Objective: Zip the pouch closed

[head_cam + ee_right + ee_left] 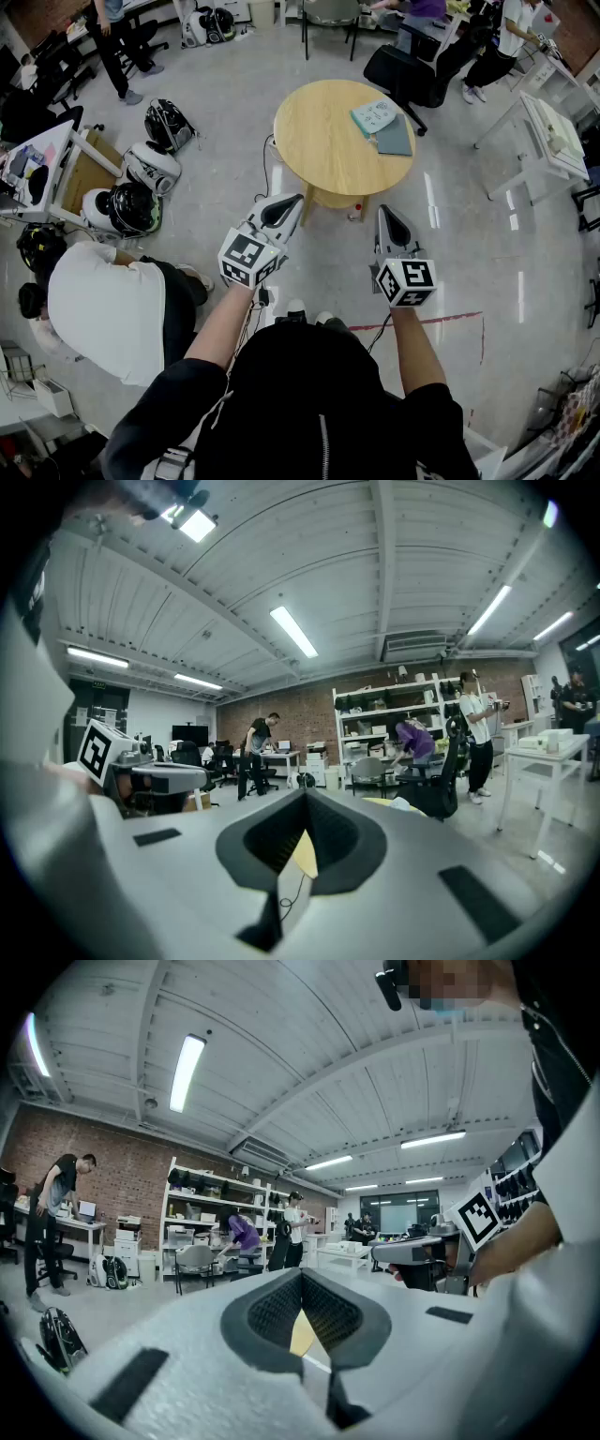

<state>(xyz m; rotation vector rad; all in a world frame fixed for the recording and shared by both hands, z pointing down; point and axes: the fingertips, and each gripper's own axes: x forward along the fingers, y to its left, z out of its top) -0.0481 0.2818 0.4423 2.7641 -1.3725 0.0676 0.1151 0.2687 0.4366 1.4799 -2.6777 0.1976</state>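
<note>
The head camera looks steeply down over the left gripper [289,204] and right gripper [387,216], the round table [319,150] beyond their tips. Each gripper camera rides close behind its own jaws, facing level across the room; both share the shelving [211,1218] ahead, and probably the table, a yellow sliver between them.

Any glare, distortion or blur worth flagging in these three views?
Head view: fisheye bending at the edges, lamp reflections streak the floor, round table sharp. Left gripper view: heavy wide-angle curve, ceiling lamp blown out. Right gripper view: same curve, dark vignetted corners, strip light glaring.
</note>
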